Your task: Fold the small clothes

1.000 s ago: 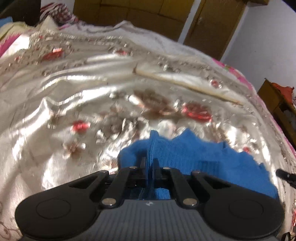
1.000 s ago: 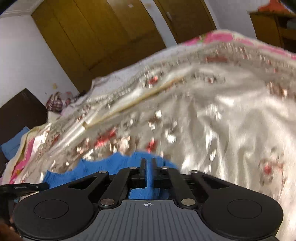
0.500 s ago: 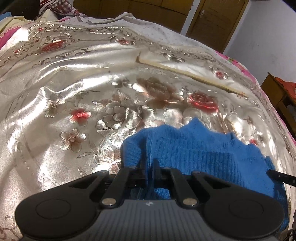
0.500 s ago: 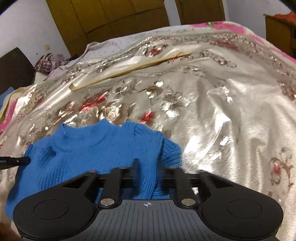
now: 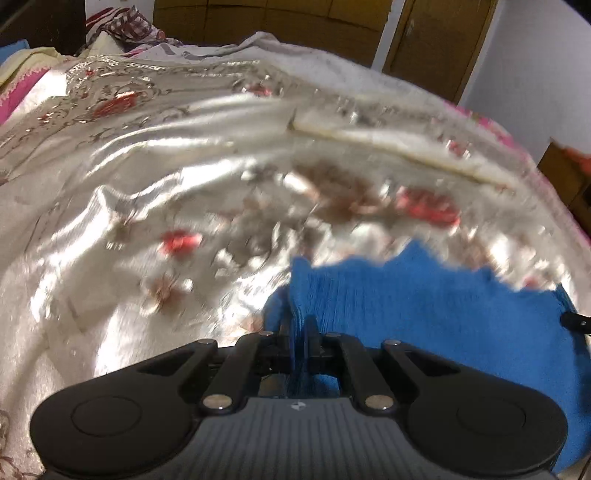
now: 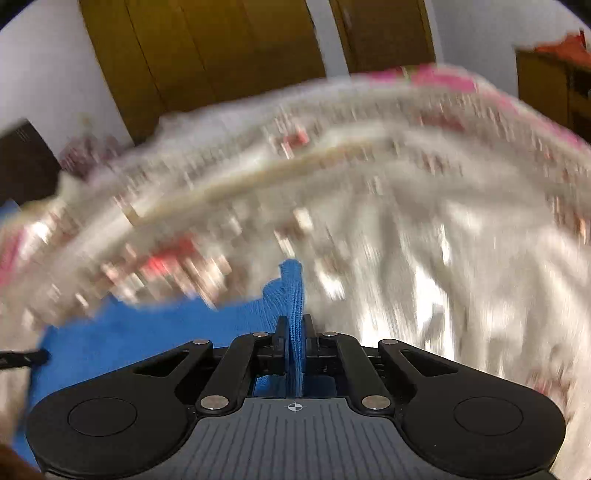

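A small blue knit sweater (image 5: 424, 306) hangs stretched between my two grippers above the bed. My left gripper (image 5: 297, 328) is shut on a bunched edge of it at its left side. In the right wrist view my right gripper (image 6: 294, 328) is shut on a ribbed fold of the sweater (image 6: 293, 295) at its right side, and the rest of the cloth (image 6: 147, 332) spreads to the left. The tip of the other gripper shows at the right edge of the left view (image 5: 574, 319) and at the left edge of the right view (image 6: 22, 358).
A shiny cream bedspread with red flowers (image 5: 184, 184) covers the bed below. Wooden wardrobe doors (image 6: 221, 48) stand behind it, a wooden side cabinet (image 6: 546, 85) at the right, and a pile of patterned cloth (image 5: 122, 29) at the far left.
Both grippers have lifted with the sweater; half a second ago it lay spread on the bedspread. The right gripper's jaws, apart then, are now closed on a fold. Both views are motion-blurred.
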